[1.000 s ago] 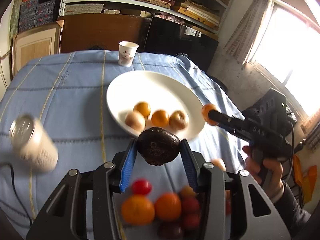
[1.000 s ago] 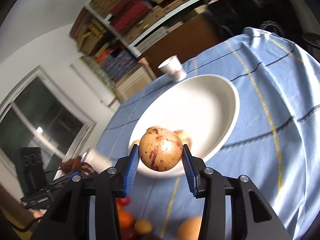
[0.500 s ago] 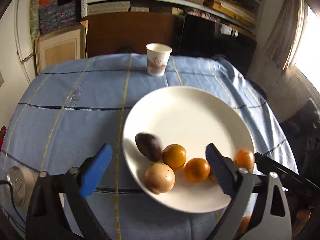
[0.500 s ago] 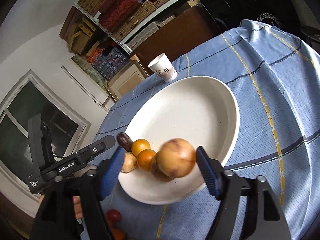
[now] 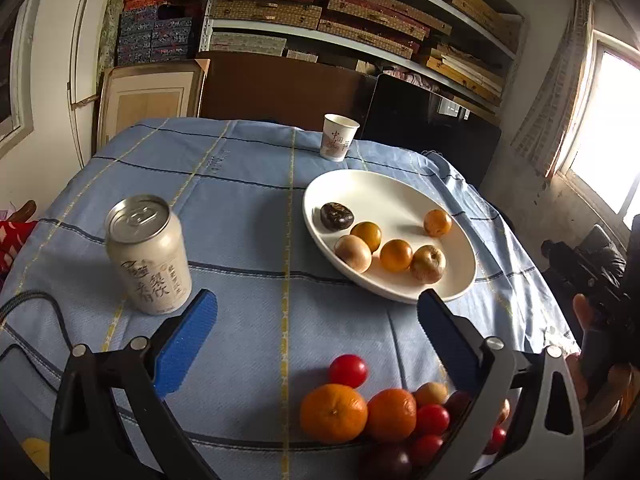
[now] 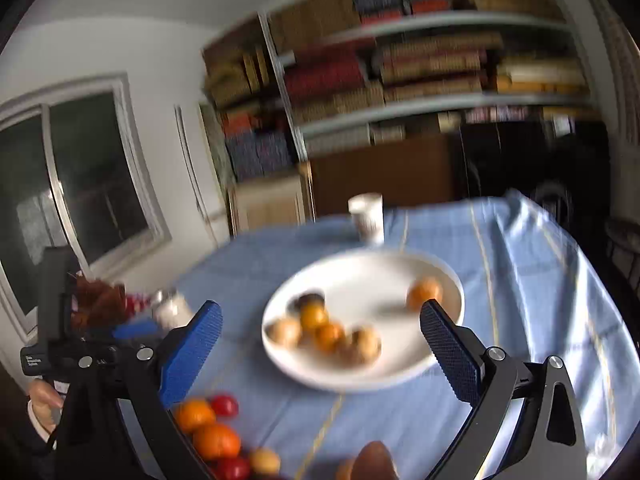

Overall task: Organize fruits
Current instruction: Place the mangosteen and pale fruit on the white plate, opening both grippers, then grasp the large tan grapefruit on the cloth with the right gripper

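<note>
6 fruits lie on the white plate (image 5: 452,292) on the bench (image 5: 248,240): 1 dark wrinkled fruit (image 5: 337,216), 3 orange ones and 2 tan ones. More oranges and red fruits (image 5: 372,412) sit heaped on the cloth nearer, partly hidden by the left tongs (image 5: 316,320). Both left and right tongs (image 6: 320,328) have just been opening and stand wide with nothing between them; the right view is blurred.

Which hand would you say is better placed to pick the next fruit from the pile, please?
Probably left: the left gripper is open, with the pile just below its fingers. The right gripper is open too, but faces the plate.
</note>
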The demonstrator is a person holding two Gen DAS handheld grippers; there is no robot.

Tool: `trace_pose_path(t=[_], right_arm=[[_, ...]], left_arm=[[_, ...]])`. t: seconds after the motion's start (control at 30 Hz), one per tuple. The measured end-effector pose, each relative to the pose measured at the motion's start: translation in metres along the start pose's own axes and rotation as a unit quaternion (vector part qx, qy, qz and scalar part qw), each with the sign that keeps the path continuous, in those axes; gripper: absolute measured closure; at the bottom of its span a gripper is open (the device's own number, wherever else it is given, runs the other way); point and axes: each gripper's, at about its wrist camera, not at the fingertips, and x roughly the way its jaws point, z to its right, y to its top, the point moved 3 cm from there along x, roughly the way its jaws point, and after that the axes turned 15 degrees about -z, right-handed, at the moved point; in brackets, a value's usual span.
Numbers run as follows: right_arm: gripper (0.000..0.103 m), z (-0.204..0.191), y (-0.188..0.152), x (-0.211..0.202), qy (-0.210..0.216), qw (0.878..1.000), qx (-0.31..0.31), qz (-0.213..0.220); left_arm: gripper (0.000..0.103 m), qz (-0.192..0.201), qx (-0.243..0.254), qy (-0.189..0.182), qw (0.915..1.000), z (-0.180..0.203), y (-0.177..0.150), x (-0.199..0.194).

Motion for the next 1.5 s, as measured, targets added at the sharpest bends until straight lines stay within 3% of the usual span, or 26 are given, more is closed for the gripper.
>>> trace_pose_path(t=[0.1, 0.2, 0.37, 0.5, 0.67, 0.93, 1.0, 1.5], right_arm=[[0.003, -0.001, -0.014, 0.005, 0.047, 0.998, 0.005, -0.044], [0.003, -0.012, -0.029, 0.007, 0.042, 0.997, -0.018, -0.065], [0.017, -0.009, -0.045, 0.014, -0.006, 0.994, -0.031, -0.108], [0.017, 0.009, -0.056, 0.017, -0.026, 0.992, 0.002, -0.127], [0.017, 0.012, -0.064, 0.024, -0.074, 0.988, -0.006, -0.138], [0.017, 0.012, -0.074, 0.037, -0.094, 0.980, -0.013, -0.172], [0.024, 0.011, -0.076, 0.041, -0.096, 0.979, -0.018, -0.181], [0.041, 0.017, -0.080, 0.052, -0.109, 0.973, -0.014, -0.204]], left_arm=[[0.005, -0.002, 0.003, 0.049, 0.9988, -0.009, -0.017, 0.001], [0.005, -0.001, -0.010, 0.093, 0.9956, -0.018, -0.025, 0.002], [0.005, -0.029, -0.021, 0.087, 0.9956, -0.026, -0.033, 0.008], [0.005, -0.030, -0.006, 0.106, 0.9939, -0.020, -0.039, 0.007], [0.005, -0.052, 0.008, 0.101, 0.9935, -0.014, -0.045, 0.012], [0.005, -0.060, -0.003, 0.114, 0.9917, -0.023, -0.052, 0.013], [0.005, -0.062, -0.008, 0.113, 0.9916, -0.026, -0.052, 0.013], [0.005, -0.067, -0.015, 0.116, 0.9909, -0.031, -0.057, 0.013]])
